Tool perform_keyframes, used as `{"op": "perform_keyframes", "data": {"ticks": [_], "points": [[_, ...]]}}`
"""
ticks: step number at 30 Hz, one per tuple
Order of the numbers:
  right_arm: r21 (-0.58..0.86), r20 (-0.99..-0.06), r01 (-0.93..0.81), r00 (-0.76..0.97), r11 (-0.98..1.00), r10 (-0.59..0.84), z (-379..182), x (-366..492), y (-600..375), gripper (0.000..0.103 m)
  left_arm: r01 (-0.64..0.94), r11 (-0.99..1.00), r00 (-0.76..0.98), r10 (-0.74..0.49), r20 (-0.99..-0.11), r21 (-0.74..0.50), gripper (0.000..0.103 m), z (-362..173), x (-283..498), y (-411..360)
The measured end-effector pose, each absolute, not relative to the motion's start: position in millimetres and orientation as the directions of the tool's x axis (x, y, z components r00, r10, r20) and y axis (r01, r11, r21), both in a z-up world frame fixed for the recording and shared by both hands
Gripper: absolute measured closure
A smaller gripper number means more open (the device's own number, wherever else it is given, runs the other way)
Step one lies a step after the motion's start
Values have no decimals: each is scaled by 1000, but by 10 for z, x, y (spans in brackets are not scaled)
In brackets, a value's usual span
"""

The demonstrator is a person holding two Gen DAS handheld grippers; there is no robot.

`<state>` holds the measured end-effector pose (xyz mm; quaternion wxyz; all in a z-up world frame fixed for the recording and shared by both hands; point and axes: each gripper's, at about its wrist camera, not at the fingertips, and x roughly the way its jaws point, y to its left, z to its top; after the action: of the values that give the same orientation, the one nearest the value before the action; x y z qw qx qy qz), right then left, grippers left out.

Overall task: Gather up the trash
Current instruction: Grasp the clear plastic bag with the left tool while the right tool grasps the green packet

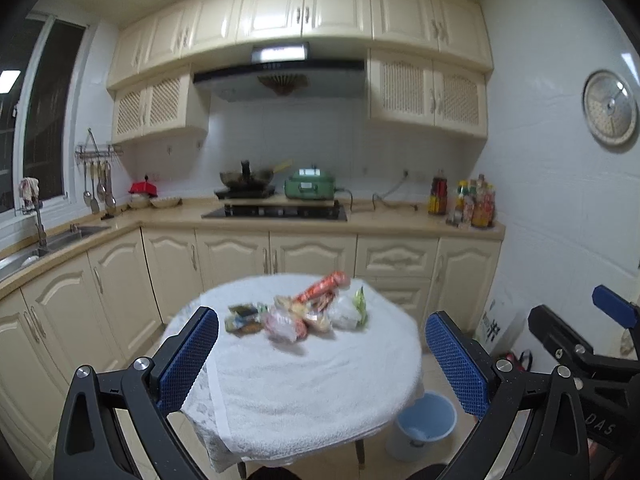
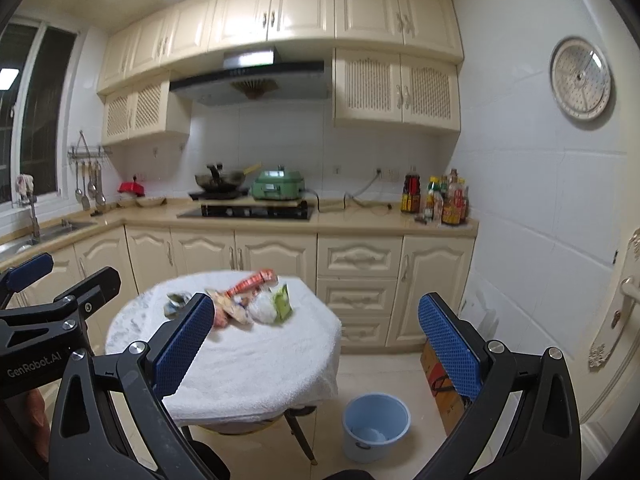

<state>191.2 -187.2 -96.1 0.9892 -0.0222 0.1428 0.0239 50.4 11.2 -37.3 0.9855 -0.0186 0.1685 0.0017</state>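
Left wrist view first: the left gripper (image 1: 322,354) has its blue-padded jaws spread wide with nothing between them, hanging above the near edge of a small round table (image 1: 304,392) covered in a white towel. The trash pile (image 1: 298,314) sits toward the far side of the tabletop, around 12 o'clock from the gripper: an orange wrapper (image 1: 322,290) pointing up toward 1 o'clock, a green-and-white packet (image 1: 360,304) on the right end, dark crumpled wrappers (image 1: 242,316) on the left end. It's all a bit blurry. A light blue bucket (image 1: 426,426) stands on the floor at about 4 o'clock from the table, just beside its edge. The other gripper pokes in at the right edge of the frame.

Right wrist view: the right gripper (image 2: 316,338) is also gaping, holding nothing. The same trash pile (image 2: 244,304) is at roughly 11 o'clock from it, partly hidden behind its left finger (image 2: 182,346). The bucket (image 2: 376,426) sits at 5 o'clock, and a cardboard box (image 2: 438,384) leans near the wall behind the right finger.
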Motion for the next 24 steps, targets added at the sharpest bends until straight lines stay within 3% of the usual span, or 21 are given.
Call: {"op": "perform_keyframes", "data": {"ticks": [8,15,24], "points": [[-12,-473,-97,877,995,80,-1616,2747,-1814,0,-84,995,816,39,-577,-52,1,-955,1442,436],[-10,-578,-138,809,990,107,-2038,3411,-1616,0,-161,984,755,70,-652,-81,1,-1016,2186,690],[-24,-633,-154,767,988,105,-2326,4348,-1437,0,-221,954,717,17,-696,-204,1,-1264,3433,1081]]}}
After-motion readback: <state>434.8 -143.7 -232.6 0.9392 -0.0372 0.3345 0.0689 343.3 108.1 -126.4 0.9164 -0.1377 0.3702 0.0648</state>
